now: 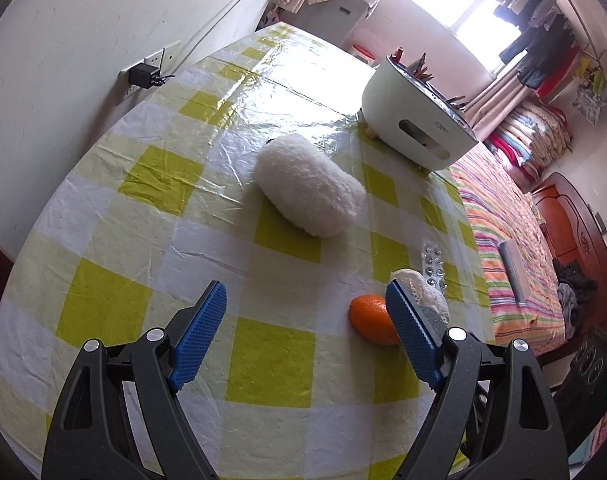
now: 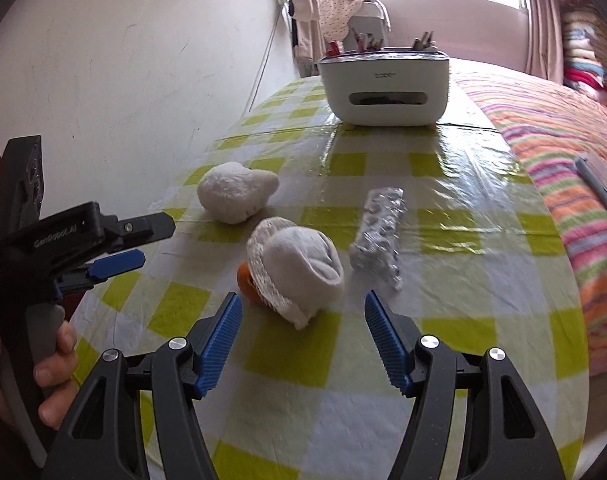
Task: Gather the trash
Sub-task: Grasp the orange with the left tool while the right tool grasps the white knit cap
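On the yellow-and-white checked tablecloth (image 2: 455, 288) lie a rolled white sock (image 2: 299, 272), an orange (image 2: 245, 280) half hidden behind it, a silver blister pack (image 2: 379, 232) and a fluffy white item (image 2: 233, 192). My right gripper (image 2: 301, 320) stands open just short of the sock, nothing between its blue pads. My left gripper (image 1: 305, 304) is open over bare cloth; the orange (image 1: 371, 318) sits just inside its right finger, with the sock (image 1: 427, 292) and blister pack (image 1: 433, 266) beyond. The fluffy item (image 1: 309, 186) lies farther ahead. The left gripper (image 2: 115, 262), held by a hand, shows in the right wrist view.
A white desk bin (image 2: 385, 88) with sticks and wrappers poking out stands at the table's far end, also in the left wrist view as the bin (image 1: 417, 120). A wall (image 1: 83, 48) with a plugged-in charger (image 1: 143, 76) runs along the left. A striped bed (image 2: 563, 152) borders the right edge.
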`<state>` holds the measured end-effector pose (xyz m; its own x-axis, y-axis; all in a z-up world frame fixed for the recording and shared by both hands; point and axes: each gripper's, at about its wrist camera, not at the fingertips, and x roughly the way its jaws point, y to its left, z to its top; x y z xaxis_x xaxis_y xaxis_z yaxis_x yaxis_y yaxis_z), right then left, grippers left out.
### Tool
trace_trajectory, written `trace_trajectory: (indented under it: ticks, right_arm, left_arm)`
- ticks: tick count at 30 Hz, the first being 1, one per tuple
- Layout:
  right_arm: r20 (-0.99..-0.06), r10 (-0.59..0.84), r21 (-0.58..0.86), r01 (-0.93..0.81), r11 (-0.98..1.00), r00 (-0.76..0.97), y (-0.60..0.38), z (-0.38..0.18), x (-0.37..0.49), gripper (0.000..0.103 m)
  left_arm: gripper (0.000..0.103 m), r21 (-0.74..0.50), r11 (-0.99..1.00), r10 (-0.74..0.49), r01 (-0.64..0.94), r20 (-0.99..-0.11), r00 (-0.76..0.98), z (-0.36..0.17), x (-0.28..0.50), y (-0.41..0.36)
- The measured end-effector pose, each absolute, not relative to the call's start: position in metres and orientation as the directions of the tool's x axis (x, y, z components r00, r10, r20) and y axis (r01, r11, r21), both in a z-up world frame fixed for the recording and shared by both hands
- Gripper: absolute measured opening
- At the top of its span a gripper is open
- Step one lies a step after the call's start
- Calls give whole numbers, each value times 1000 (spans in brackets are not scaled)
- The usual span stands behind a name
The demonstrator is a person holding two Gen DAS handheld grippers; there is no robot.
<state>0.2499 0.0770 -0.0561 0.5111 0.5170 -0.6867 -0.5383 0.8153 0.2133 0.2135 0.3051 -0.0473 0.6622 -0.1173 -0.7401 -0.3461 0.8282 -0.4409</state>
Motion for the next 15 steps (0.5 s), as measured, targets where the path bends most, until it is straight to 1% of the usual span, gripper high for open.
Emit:
trace_trajectory:
  ticks: [4,8,9,10,13,15]
  right_arm:
    - [-717,464,151,-533,832,520,96,-62,266,62]
    - [-746,444,139,-537,832,496,102,-71,279,62]
    - [-746,451,146,-541,828,489,102,-73,280,52]
    - [-745,448,144,-537,831,494,100,-73,281,49]
    - [-733,471,182,-526,831,491,90,-72,276,46]
    - [-720,494,223,-512,830,488,78,-70,271,46]
  left_arm:
    - [81,-446,819,-121,-361,-750,650,-54,219,308]
    - [81,-464,805,-137,-368,-750,647,-57,223,310]
    - [81,-467,805,-142,-367,-751,644,-57,225,308]
    - [81,-466,805,-143,-367,-753,643,-58,225,308]
    - [81,-466,805,-148,-368,-758,636,-61,230,303]
    - [81,-465,807,-157,-364,-763,628,-64,235,297]
